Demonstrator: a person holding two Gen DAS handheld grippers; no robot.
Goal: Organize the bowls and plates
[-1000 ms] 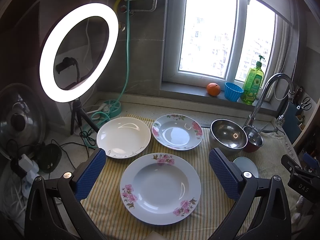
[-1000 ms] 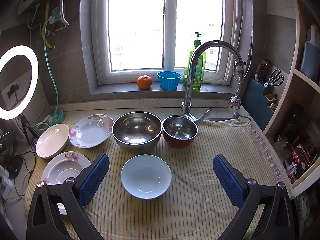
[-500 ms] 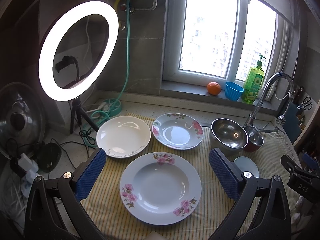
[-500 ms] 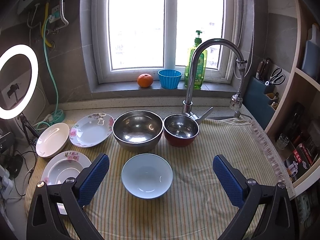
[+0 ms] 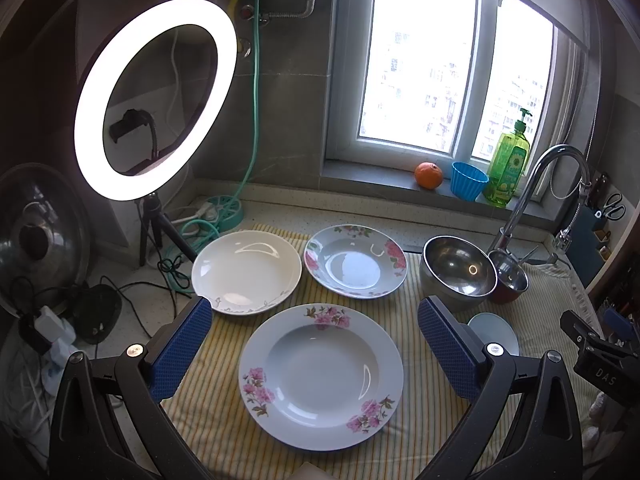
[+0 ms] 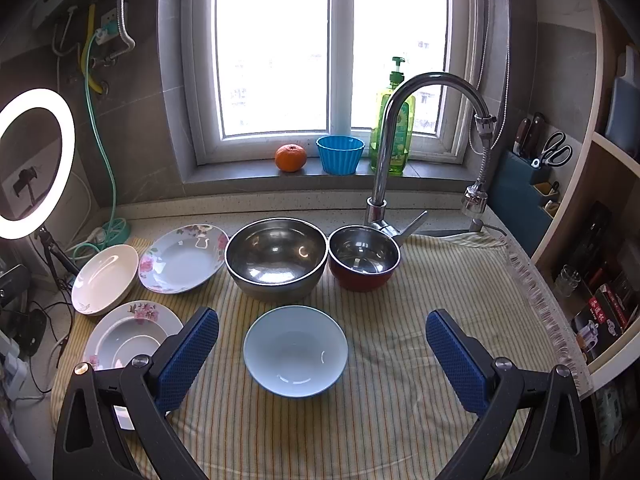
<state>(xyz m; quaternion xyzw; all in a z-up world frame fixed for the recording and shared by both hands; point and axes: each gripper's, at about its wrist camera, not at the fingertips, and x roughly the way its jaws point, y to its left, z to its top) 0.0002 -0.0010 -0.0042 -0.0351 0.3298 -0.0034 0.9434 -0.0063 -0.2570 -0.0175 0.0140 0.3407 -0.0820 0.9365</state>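
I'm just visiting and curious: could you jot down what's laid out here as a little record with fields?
Surface: striped cloth
Plates: white plate; two floral plates
Bowls: large steel bowl; red-sided bowl; pale blue bowl
Windowsill: orange, blue cup, soap bottle
Left gripper: jaws open, empty
Right gripper: jaws open, empty

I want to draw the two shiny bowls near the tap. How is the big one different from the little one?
The big metal bowl is wider than the little bowl. The big metal bowl is silver outside, while the little bowl is red outside. The big metal bowl sits left of the tap; the little bowl sits right in front of its base. Both are shiny inside, upright, empty and side by side on the striped cloth.
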